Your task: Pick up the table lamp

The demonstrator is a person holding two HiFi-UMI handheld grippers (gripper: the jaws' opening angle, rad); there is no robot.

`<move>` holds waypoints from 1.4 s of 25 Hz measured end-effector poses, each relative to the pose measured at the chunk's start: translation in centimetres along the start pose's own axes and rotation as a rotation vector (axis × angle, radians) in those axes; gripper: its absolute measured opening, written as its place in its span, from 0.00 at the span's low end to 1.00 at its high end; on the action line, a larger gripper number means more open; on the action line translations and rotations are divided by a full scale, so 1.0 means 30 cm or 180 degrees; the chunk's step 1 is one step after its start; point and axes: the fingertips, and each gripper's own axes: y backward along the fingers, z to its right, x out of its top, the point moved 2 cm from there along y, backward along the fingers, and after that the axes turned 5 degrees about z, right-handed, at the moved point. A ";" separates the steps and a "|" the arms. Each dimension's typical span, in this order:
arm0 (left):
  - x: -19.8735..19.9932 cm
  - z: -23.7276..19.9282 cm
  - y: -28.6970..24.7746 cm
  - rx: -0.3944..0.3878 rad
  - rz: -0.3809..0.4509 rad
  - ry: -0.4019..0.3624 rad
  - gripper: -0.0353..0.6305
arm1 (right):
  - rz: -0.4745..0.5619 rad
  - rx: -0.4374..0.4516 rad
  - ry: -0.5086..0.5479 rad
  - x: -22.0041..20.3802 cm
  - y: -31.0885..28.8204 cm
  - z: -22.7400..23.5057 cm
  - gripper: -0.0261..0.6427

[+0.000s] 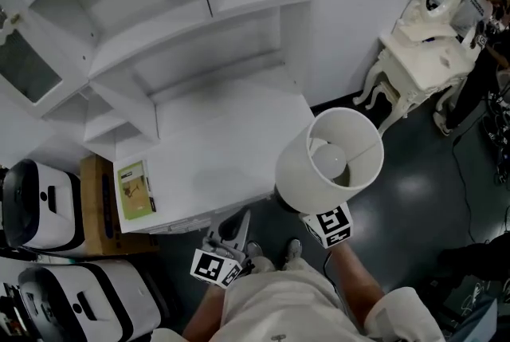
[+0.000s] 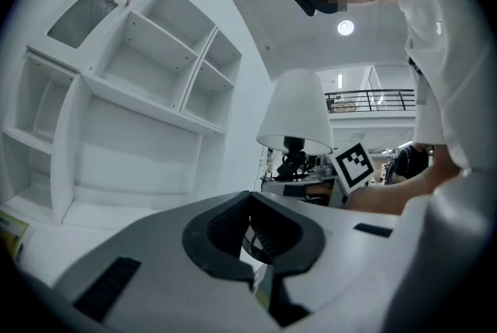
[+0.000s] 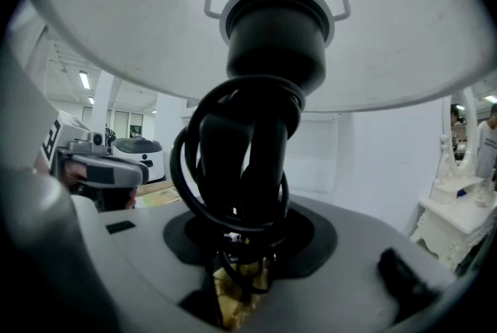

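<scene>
Lamp shade [image 1: 293, 177]: bulb [image 1: 330, 159] inside.
Right gripper [image 3: 245, 215]: jaws clamped on table lamp [image 3: 268, 52] stem.
Left gripper [image 2: 250, 224]: jaws closed, empty.

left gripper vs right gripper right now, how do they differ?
Grip: the right gripper is clamped on the table lamp's black stem, cord coiled round it; the left gripper has its jaws together on nothing.
Place: in the head view the right gripper sits under the lampshade, over the dark floor; the left gripper is by the white desk's front edge.
Shared: same grey two-jaw build.
</scene>
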 end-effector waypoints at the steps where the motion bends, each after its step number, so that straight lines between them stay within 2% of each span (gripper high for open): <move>1: 0.007 0.009 -0.004 0.0010 0.0018 -0.0016 0.07 | -0.0001 0.0020 0.0007 0.001 0.022 -0.003 0.26; 6: 0.022 0.055 -0.017 0.0113 0.0091 -0.0045 0.07 | -0.0038 0.0106 0.0035 -0.031 0.139 -0.005 0.26; 12: 0.014 0.107 -0.009 0.0261 0.0146 -0.0079 0.07 | 0.0096 0.0175 -0.0015 -0.018 0.249 -0.008 0.26; 19: 0.012 0.099 0.049 0.0356 0.0136 -0.0058 0.07 | 0.0113 0.0171 -0.0035 -0.050 0.318 -0.044 0.25; 25: 0.027 0.078 0.137 0.0397 0.0133 -0.0068 0.07 | 0.0072 0.0205 -0.0067 -0.046 0.363 -0.150 0.25; 35: 0.033 0.073 0.399 0.0214 0.0046 -0.0127 0.07 | 0.0138 0.0098 -0.0088 0.008 0.400 -0.423 0.25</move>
